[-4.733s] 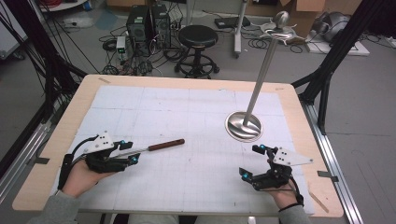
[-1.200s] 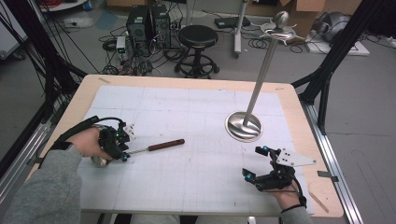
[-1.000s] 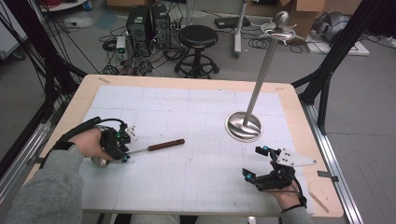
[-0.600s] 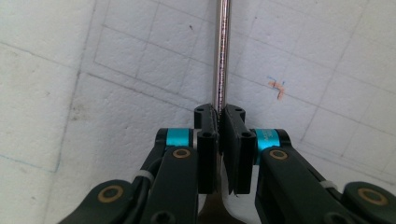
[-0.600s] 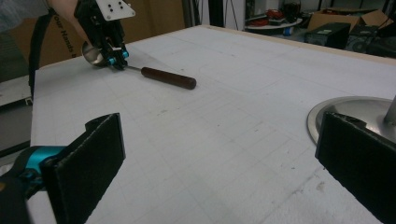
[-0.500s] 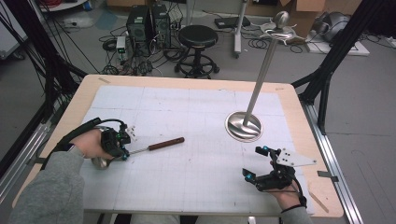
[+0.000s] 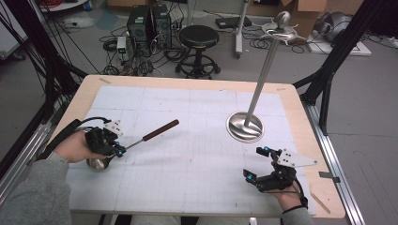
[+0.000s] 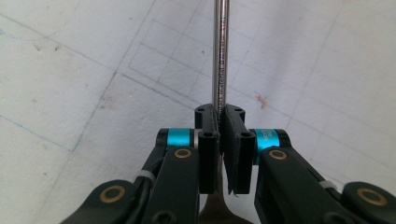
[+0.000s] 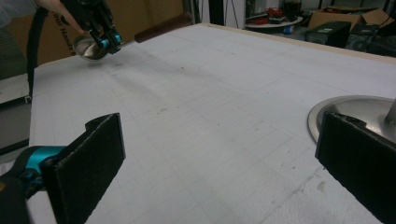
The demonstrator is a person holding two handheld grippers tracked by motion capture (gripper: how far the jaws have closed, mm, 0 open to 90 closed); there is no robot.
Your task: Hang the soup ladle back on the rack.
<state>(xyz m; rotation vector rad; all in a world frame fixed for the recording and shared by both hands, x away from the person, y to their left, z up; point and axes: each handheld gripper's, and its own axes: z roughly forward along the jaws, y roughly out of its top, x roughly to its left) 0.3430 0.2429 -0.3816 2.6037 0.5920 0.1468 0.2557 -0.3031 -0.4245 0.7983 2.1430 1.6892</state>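
Observation:
A ladle with a steel bowl (image 7: 97,163) and a brown wooden handle (image 7: 161,130) is at the table's left. My left gripper (image 7: 119,151) is shut on its thin steel shaft (image 8: 221,51), just ahead of the bowl; the jaws pinch the shaft from both sides (image 8: 219,114). In the right gripper view the bowl (image 9: 88,46) hangs a little above the mat, held by the left gripper (image 9: 105,39). My right gripper (image 7: 254,162) rests near the front right, open, with nothing between its pads (image 9: 224,154).
A tall steel stand with a round base (image 7: 244,126) rises from the mat's right half, its top carrying hook arms (image 7: 280,33); the base (image 9: 350,109) lies just beyond my right gripper. A white gridded mat (image 7: 197,154) covers the wooden table. A stool and equipment stand behind.
My left hand turned and shut on the ladle's shaft early on. In the last half second the ladle's handle end has swung up and away; the right gripper stayed put.

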